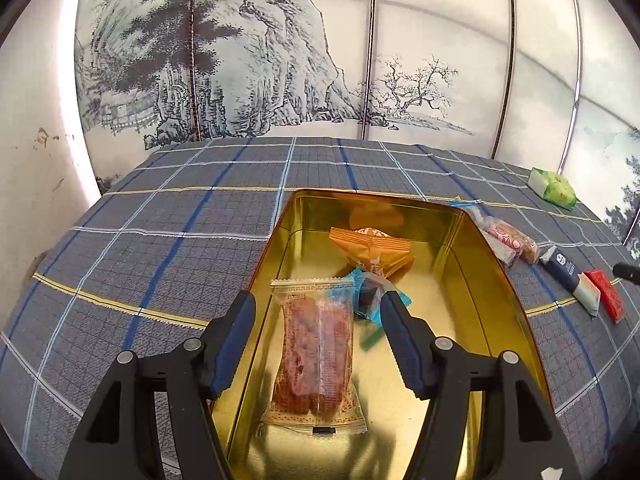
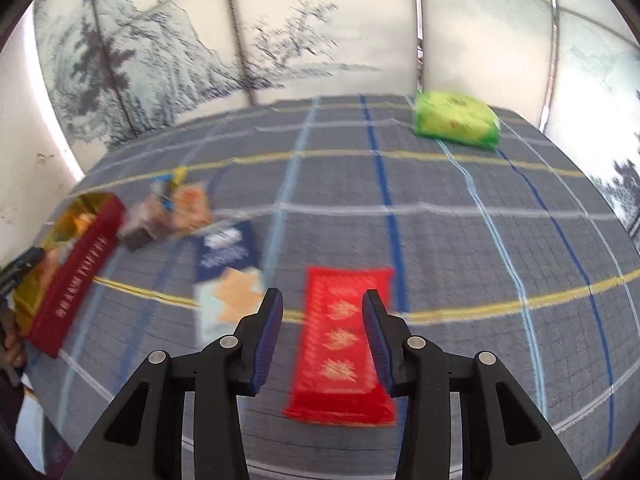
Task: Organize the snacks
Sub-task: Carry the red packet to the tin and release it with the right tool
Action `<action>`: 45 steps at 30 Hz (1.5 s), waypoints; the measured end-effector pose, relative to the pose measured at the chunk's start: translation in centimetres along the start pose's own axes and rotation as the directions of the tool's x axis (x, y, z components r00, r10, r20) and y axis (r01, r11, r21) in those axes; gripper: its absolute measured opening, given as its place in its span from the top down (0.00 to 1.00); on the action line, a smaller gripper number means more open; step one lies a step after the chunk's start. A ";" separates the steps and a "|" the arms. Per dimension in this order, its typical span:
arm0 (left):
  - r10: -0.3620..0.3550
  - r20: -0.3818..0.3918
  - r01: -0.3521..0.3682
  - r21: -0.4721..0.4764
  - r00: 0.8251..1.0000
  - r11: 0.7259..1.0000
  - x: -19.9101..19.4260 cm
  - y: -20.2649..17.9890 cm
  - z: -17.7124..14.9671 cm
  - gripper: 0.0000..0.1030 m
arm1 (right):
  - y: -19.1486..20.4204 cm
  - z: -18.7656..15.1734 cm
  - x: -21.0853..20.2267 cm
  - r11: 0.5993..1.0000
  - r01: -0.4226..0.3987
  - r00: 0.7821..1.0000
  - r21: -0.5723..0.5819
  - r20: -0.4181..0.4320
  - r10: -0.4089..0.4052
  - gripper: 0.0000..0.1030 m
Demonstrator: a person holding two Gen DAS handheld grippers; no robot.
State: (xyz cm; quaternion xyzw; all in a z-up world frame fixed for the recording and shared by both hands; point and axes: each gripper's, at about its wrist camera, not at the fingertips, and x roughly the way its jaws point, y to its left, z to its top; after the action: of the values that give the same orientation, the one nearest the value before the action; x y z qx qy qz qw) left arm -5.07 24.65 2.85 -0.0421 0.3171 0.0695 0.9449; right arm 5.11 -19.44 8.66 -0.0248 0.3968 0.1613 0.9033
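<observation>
Behind the table stands a folding screen (image 1: 248, 60) painted with ink mountains and pines. Over the table lies a grey plaid cloth (image 1: 168, 216), and toward its middle sits an open gold-lined rectangular tin (image 1: 472, 240) with red outer walls. Inside the tin lie a clear-wrapped reddish snack bar (image 1: 316, 344), an orange wrapped cake (image 1: 374, 250) and a small blue-wrapped dark sweet (image 1: 370, 294). The left gripper (image 1: 318, 312) hangs over the bar, tongs spread and touching nothing; that drop looks done. Toward the cloth's right edge, the right gripper (image 2: 322, 314) hovers above a flat red packet with gold motifs (image 2: 340, 344), tongs apart and astride it, not pinching. A navy-and-white packet (image 2: 228, 276) lies just beside it; a green pillow pack (image 2: 456, 124) rests near the far right corner. Next, probably, lowering and closing on the red packet.
</observation>
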 end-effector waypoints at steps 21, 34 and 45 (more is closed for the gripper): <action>-0.025 0.012 0.025 0.007 1.000 1.000 -0.2 -0.1 -0.2 0.31 | -1.5 -2.1 3.9 0.988 0.148 0.970 -0.037 -0.189 -0.152 0.54; 0.011 0.081 -0.004 -0.091 0.997 0.996 -1.3 1.7 -0.2 0.31 | 4.1 3.6 -3.0 0.984 -0.173 0.985 0.039 0.015 0.173 0.57; 0.062 0.104 -0.045 -0.154 0.993 0.987 -1.9 2.8 -0.3 0.28 | 20.4 5.6 3.2 0.879 -0.465 0.883 -0.103 -0.117 0.454 0.57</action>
State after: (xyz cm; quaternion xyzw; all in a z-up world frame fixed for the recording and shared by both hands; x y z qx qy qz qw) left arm -7.21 27.16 3.68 -0.1010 0.2600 0.1209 0.9527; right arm 4.77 1.72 11.86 0.0052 0.4201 0.3947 0.8171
